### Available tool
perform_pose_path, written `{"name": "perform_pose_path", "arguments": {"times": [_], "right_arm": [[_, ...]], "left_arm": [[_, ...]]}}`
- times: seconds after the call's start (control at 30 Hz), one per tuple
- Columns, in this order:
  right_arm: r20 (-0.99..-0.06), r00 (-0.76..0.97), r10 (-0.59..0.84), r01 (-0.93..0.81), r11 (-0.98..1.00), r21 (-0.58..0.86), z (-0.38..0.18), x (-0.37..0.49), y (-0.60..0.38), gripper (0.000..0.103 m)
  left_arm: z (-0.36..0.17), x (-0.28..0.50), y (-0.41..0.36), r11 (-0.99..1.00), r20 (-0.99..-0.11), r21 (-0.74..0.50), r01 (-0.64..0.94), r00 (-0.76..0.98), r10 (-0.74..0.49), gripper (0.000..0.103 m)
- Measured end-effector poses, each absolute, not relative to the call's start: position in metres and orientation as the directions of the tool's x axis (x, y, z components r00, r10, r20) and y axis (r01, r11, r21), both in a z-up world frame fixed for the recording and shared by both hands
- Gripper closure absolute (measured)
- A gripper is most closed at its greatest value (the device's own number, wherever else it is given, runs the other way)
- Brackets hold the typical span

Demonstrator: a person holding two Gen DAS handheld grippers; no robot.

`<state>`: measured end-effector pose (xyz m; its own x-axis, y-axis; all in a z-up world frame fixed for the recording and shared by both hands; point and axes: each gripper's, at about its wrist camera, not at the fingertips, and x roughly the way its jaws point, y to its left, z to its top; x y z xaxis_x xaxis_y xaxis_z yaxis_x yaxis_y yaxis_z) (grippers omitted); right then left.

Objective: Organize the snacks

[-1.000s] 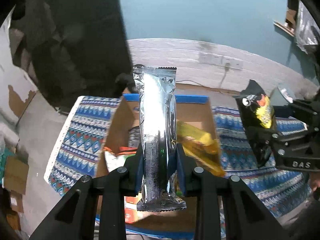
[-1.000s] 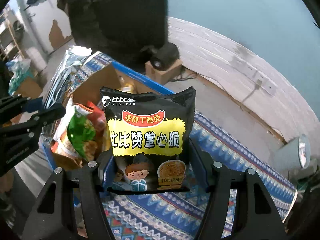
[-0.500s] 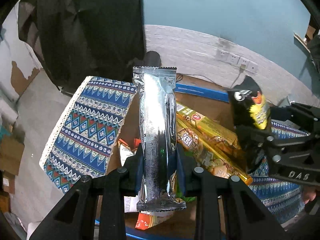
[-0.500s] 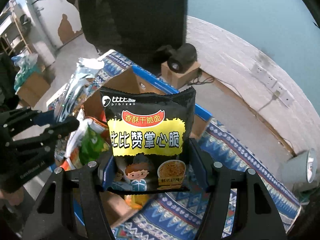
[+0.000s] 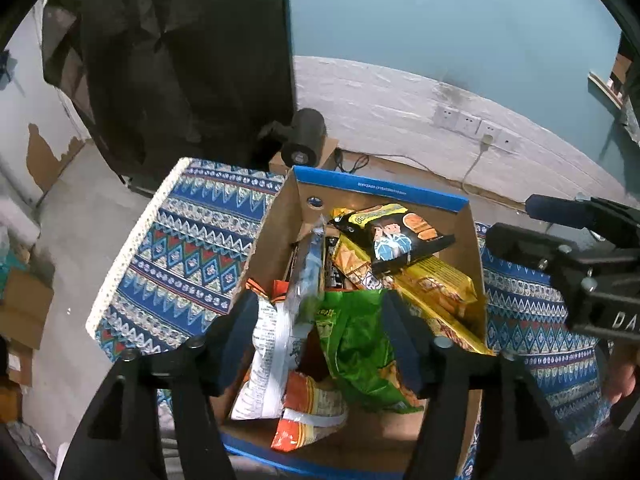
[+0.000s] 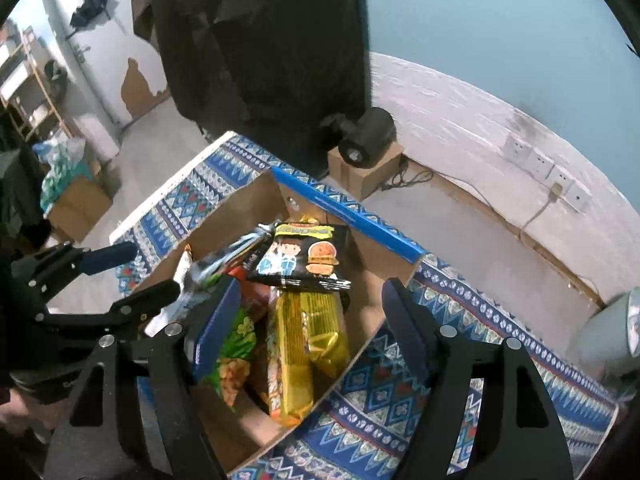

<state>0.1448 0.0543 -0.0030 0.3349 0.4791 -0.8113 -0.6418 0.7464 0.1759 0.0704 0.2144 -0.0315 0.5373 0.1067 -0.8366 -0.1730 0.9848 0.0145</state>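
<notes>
Both packets have just been released into the blue-rimmed cardboard box (image 5: 380, 194): the black crispy-noodle packet (image 5: 394, 236) and the silver foil packet (image 5: 308, 276) lie inside; the left hand-held gripper (image 5: 320, 336) and right hand-held gripper (image 6: 308, 320), jaws just opened, are held empty.

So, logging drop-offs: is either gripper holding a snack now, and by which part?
Nothing is held. The left gripper and right gripper have just opened; the silver packet and black packet are in the box.

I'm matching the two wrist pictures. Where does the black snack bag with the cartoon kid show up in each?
Left wrist: black bag in the far part of the box, upper middle, atop the yellow packs.
Right wrist: black bag at centre, atop those packs.
Shared landmark: the box's blue far rim.
</notes>
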Motion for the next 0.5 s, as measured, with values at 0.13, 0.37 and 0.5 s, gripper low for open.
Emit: {"name": "perform_pose_path", "arguments": {"times": [0.13,0.37,0.5], "right_arm": [[-0.802,0.351,0.483,-0.637,0.751,0.174,0.005,0.133,0.040,0.027],[-0.776,0.412,0.477,-0.612,0.776,0.152,0.020,0.108,0.007,0.026],[-0.757,0.448,0.476,-0.601,0.787,0.139,0.032,0.098,-0.012,0.026]], "left_arm": [[-0.018,0.056,0.205,0.984,-0.815,0.071,-0.162,0.559,0.151,0.025],[0.004,0.039,0.196,0.983,-0.789,0.088,-0.158,0.592,0.166,0.017],[0.016,0.029,0.189,0.983,-0.769,0.091,-0.159,0.616,0.171,0.015]]}}
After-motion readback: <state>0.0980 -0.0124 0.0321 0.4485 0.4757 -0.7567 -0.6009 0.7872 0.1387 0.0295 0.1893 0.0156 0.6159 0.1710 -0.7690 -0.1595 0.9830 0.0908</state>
